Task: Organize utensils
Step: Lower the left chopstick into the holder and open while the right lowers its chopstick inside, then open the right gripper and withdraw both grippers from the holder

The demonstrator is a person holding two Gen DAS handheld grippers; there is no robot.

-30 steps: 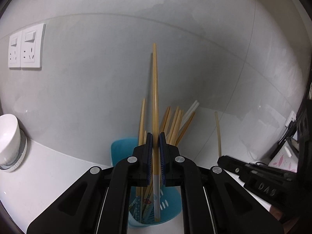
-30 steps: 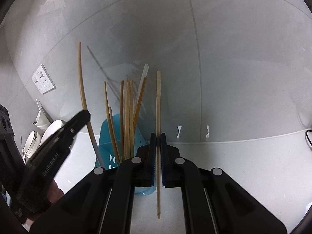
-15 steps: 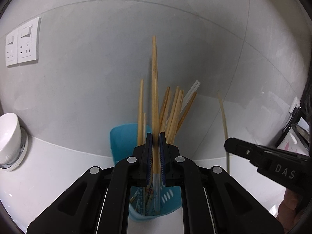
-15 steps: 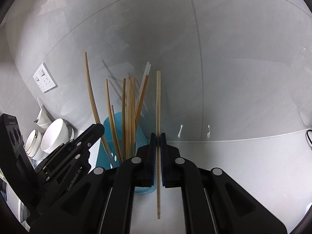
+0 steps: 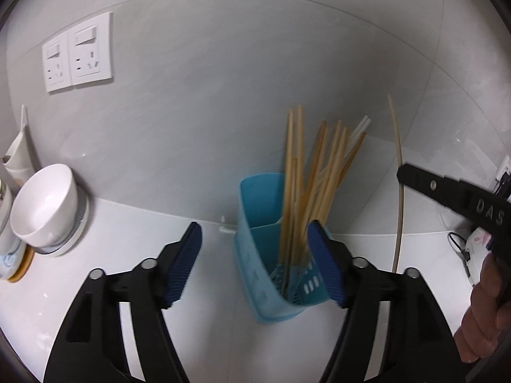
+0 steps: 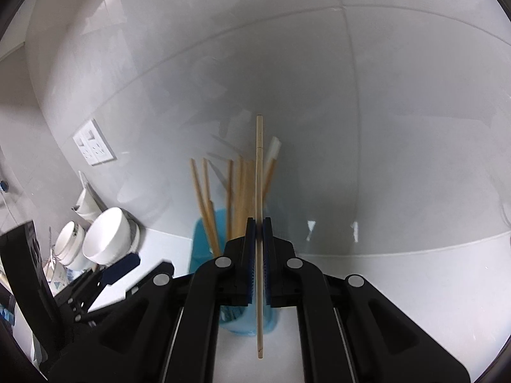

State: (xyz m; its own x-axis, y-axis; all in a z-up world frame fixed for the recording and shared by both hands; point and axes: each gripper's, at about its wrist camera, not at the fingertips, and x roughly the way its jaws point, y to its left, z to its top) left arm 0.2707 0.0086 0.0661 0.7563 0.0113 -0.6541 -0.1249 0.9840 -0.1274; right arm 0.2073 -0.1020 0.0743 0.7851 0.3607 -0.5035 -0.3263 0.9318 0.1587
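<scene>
A blue plastic holder (image 5: 252, 255) stands on the white counter by the wall with several wooden chopsticks (image 5: 298, 172) upright in it. My left gripper (image 5: 255, 226) hangs just in front of it. Its jaws are opening, and the blue pads (image 5: 186, 265) press on nothing, though the holder's near corner lies between them. My right gripper (image 6: 259, 255) is shut on a single pale chopstick (image 6: 259, 175), held upright just before the holder (image 6: 201, 249). The left wrist view shows that chopstick (image 5: 397, 172) to the right of the holder.
A white bowl (image 5: 44, 204) sits on a stack of dishes at the left, with a jar behind it. Wall sockets (image 5: 78, 52) are above them. A hand (image 5: 482, 319) holds the right gripper's handle at the right edge. The tiled wall rises close behind the holder.
My left gripper has opened and let go of its chopstick, which now stands among the others in the holder. The right gripper with its chopstick has come closer to the holder.
</scene>
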